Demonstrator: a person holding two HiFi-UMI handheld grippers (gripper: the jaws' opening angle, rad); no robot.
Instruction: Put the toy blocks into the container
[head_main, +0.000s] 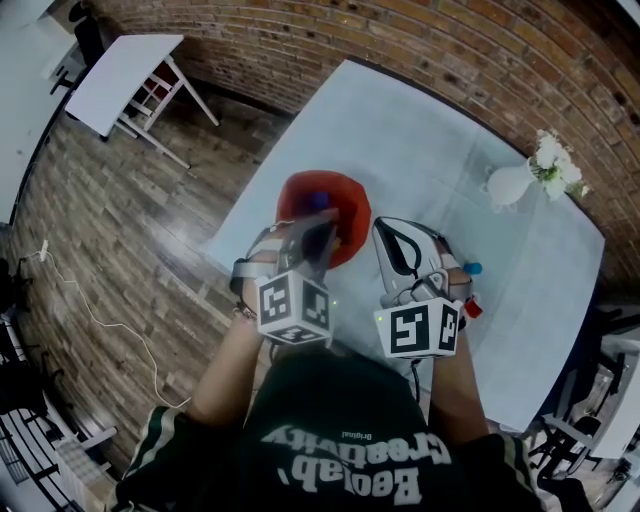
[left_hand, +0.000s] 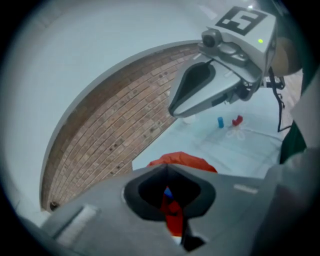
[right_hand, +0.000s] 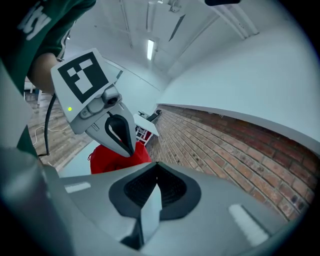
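On the pale cloth-covered table (head_main: 430, 150), the left gripper (head_main: 322, 228), poised over the soft-looking red container (head_main: 350, 212), and the right gripper (head_main: 392, 232) are both closed on nothing; advisable: open the right fully before squaring onto the small blue toy block (head_main: 473, 268) just right of it.

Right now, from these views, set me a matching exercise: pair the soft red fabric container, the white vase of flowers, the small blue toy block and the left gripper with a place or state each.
1. soft red fabric container
2. white vase of flowers
3. small blue toy block
4. left gripper

A. jaws closed
B. on the table, right of the right gripper
C. at the table's far right side
D. beneath the left gripper's tip

Pairs: 1-D, 2-C, 3-B, 4-A
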